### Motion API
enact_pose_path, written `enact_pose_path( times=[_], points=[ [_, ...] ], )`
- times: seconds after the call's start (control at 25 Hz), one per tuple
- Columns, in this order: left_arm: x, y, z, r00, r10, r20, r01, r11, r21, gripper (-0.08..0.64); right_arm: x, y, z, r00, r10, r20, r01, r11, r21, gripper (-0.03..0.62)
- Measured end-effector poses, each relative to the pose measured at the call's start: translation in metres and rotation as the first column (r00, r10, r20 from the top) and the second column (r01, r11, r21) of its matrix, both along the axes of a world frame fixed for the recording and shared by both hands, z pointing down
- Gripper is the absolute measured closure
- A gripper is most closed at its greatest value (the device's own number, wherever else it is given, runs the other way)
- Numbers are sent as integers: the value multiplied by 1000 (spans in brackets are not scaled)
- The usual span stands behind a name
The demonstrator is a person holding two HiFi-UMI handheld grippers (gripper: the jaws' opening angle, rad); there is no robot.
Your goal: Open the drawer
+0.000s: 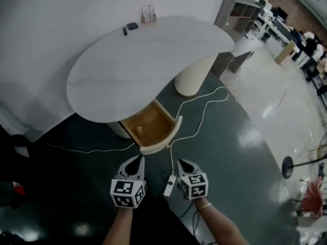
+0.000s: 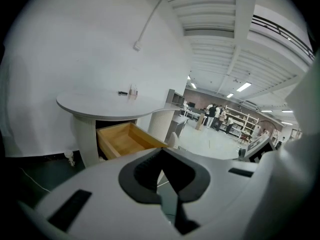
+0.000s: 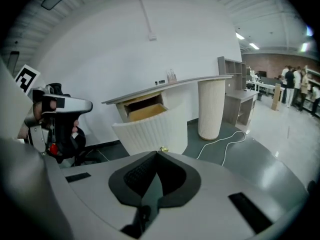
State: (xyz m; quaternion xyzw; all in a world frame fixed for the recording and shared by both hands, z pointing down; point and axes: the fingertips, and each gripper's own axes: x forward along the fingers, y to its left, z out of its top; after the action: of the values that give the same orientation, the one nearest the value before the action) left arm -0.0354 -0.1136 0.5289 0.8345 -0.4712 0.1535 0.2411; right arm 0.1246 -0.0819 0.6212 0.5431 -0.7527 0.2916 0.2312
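Observation:
The wooden drawer (image 1: pixel 149 125) stands pulled out from under the white table top (image 1: pixel 153 55), its curved ribbed white front (image 1: pixel 162 141) facing me. Its inside looks empty. My left gripper (image 1: pixel 135 163) and right gripper (image 1: pixel 187 164) hover side by side over the dark floor, a short way in front of the drawer and touching nothing. Both are shut with nothing between the jaws. The left gripper view shows the drawer (image 2: pixel 122 139) beyond that gripper (image 2: pixel 161 159). In the right gripper view the drawer front (image 3: pixel 152 129) lies beyond the right gripper (image 3: pixel 157 160), with the left gripper (image 3: pixel 55 119) at the left.
A white ribbed pedestal (image 1: pixel 193 75) carries the table. A white cable (image 1: pixel 204 106) snakes over the floor to a plug block (image 1: pixel 169 186) between my grippers. Small items (image 1: pixel 132 26) lie on the table's far edge. A shelf unit (image 1: pixel 240 14) and people stand far right.

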Motion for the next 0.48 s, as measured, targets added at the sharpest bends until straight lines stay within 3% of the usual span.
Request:
enact_pose_path(
  times=[0.48],
  points=[
    [2, 21, -29, 999, 26, 27, -27, 999, 17, 558, -2, 6, -104, 996, -57, 66, 47, 987, 152, 588]
  ],
)
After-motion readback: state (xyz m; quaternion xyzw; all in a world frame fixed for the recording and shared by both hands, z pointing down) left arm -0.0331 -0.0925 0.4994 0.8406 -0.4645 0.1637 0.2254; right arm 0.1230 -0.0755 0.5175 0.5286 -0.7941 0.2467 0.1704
